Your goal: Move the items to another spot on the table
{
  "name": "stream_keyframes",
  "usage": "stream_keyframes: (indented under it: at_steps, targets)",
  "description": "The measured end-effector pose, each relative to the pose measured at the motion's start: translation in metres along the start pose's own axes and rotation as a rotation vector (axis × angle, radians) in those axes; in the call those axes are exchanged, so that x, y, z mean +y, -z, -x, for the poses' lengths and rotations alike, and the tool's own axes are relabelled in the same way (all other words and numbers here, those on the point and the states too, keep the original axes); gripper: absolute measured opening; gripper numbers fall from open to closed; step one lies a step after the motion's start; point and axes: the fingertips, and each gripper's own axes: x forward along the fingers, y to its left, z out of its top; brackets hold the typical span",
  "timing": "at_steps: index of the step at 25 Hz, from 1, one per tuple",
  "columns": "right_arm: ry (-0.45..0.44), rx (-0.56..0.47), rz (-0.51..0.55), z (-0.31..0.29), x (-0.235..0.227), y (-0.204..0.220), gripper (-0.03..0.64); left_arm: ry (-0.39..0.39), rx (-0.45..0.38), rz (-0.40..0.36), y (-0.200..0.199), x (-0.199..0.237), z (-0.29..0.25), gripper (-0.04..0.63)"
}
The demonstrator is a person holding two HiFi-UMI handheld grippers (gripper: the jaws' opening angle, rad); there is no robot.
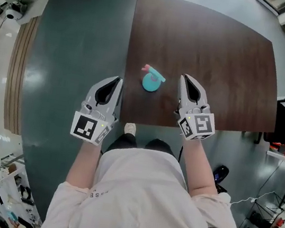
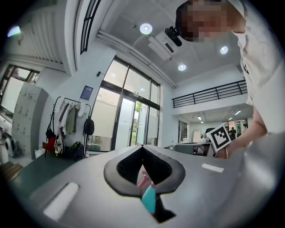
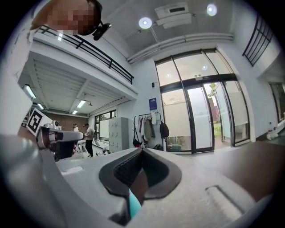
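L gripper (image 1: 117, 81) & R gripper (image 1: 184, 80): fingers pressed together, holding nothing. Teal-and-pink toy (image 1: 152, 79) sits on the table (image 1: 222, 53) between them, near the front edge. A closed tip could bump it, and it may slide off b/c the edge is close.

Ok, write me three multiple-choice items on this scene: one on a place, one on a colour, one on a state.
1. Where is the teal item?
A. On the table, between the left gripper and the right gripper
B. On the floor
C. On a chair

2. What colour is the small piece on it?
A. Yellow
B. Pink
C. Black

3. How do the right gripper's jaws stand?
A. Wide apart
B. Clamped on the teal item
C. Shut, empty

Answers: A, the head view shows it there; B, pink shows on top; C, their tips meet in the right gripper view.
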Motion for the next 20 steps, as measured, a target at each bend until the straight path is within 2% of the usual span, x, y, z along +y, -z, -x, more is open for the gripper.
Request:
stream_keyframes:
  at_steps: [5,8,10,15,20]
  targets:
    - [0.011,-0.019,0.014,0.039,-0.038,-0.013,-0.008,0.007,-0.023,-0.04,-0.013,-0.046,-0.009,0.016]
    - [-0.012,-0.016,0.029,0.068,-0.068,-0.015,-0.008,0.07,-0.013,-0.122,-0.011,-0.1,-0.024,0.017]
    - [-0.028,-0.001,0.022,0.088,-0.089,-0.01,-0.008,0.08,-0.021,-0.126,-0.009,-0.134,-0.036,0.016]
    - [-0.091,0.036,0.018,0.153,-0.148,0.005,-0.008,-0.001,-0.051,-0.084,0.005,-0.217,-0.062,0.016]
    - [-0.136,0.068,0.029,0.209,-0.203,0.018,-0.008,-0.091,-0.037,-0.045,0.033,-0.294,-0.077,0.017]
